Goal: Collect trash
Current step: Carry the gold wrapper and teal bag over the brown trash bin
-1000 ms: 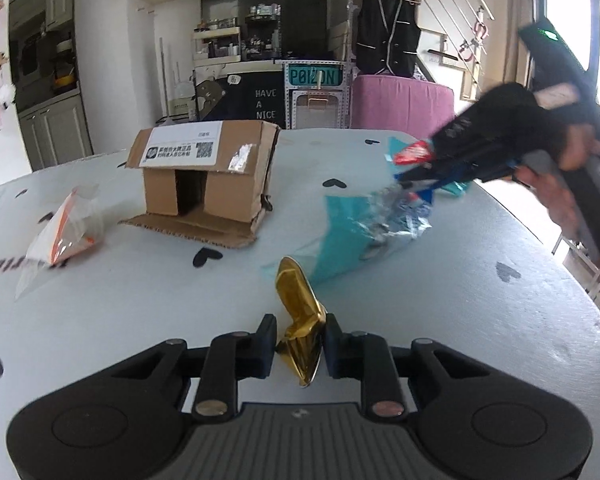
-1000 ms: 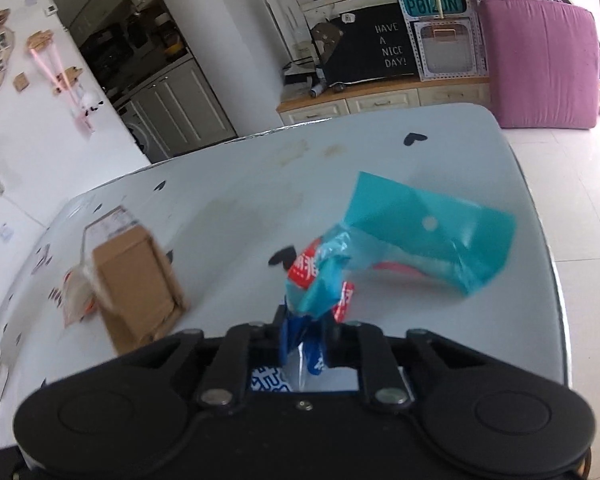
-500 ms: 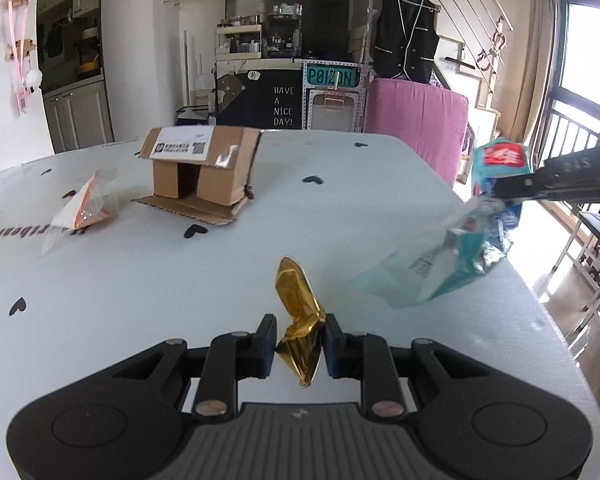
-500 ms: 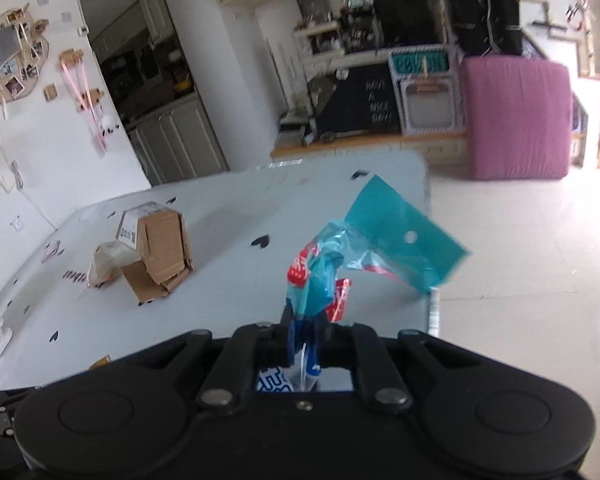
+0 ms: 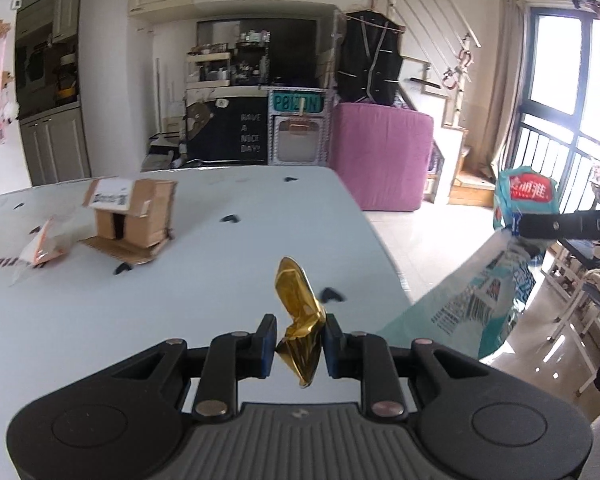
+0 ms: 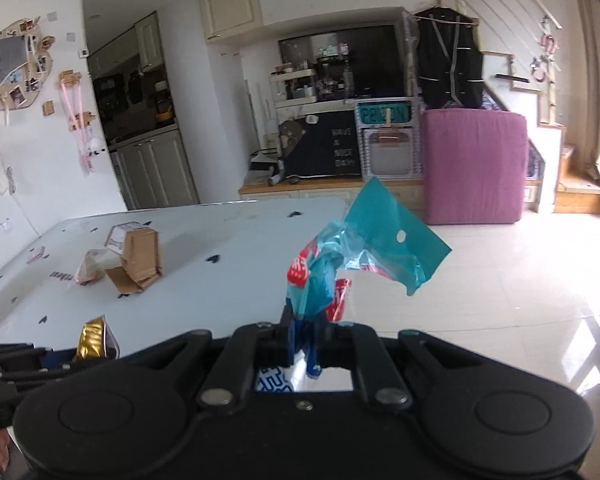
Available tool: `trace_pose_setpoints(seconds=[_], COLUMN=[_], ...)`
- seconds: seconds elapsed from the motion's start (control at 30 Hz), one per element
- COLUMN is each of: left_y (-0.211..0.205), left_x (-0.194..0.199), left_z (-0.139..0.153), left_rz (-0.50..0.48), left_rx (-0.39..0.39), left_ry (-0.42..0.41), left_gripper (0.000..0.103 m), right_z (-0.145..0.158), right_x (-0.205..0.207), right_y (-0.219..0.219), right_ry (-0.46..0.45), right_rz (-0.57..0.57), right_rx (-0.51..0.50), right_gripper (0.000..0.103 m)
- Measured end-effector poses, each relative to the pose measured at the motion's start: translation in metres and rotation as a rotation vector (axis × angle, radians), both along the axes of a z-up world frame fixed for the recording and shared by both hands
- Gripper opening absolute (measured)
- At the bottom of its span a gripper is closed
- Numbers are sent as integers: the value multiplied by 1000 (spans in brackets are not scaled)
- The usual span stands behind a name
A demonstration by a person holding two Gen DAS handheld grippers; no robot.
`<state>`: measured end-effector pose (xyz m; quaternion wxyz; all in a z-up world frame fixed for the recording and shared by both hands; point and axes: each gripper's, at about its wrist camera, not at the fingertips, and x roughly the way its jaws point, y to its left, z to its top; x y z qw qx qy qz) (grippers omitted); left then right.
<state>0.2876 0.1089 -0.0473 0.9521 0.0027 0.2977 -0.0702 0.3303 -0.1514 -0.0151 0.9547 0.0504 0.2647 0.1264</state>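
Behind everything stood a bright kitchen and living room, with a pink mattress (image 6: 474, 166) leaning near the stairs and pale floor tiles beyond. Nearer lay the white desk (image 5: 204, 248), dotted with small black hearts. Toward its far left edge sat a cardboard box (image 5: 134, 214), open at the front with one flap splayed on the desk; nothing could be seen inside it. Just left of the box lay a clear plastic bag (image 5: 46, 242), its contents unclear.

Over the desk's right edge the right tongs (image 6: 305, 332) were clamped tight on a teal plastic wrapper (image 6: 360, 256), which hung crumpled and loose above the floor. The left tongs (image 5: 299, 340) pinched a crumpled gold foil wrapper (image 5: 300, 316) over the near right part of the desk, its pads pressing the foil from both sides.

No bin showed in either view. Judging by this, the step in hand was carrying both pieces off to one. Doing it well probably meant keeping both grips firm, holding the trailing teal wrapper clear of snags, and letting go only once each piece was right over the bin.
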Motion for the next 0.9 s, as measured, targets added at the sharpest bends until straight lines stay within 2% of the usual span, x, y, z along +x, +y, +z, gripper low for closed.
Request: trace_pose_setpoints(seconds=[0.3, 0.5, 0.73, 0.9], left_y=[-81, -141, -216, -243], left_x=[2, 9, 23, 37], left_z=[1, -11, -53, -96], left_rz=[-96, -168, -278, -281], left_rx=[-9, -33, -64, -68], left_ry=[-8, 12, 76, 148], left_gripper=[26, 26, 26, 26], right_z=[-3, -21, -64, -103], right_x=[-31, -46, -52, -45], right_y=[-73, -133, -186, -212], right_ry=[15, 45, 104, 176], right_rz=[-110, -208, -282, -310], right_rx=[-44, -52, -99, -141], right_gripper=[9, 9, 9, 10])
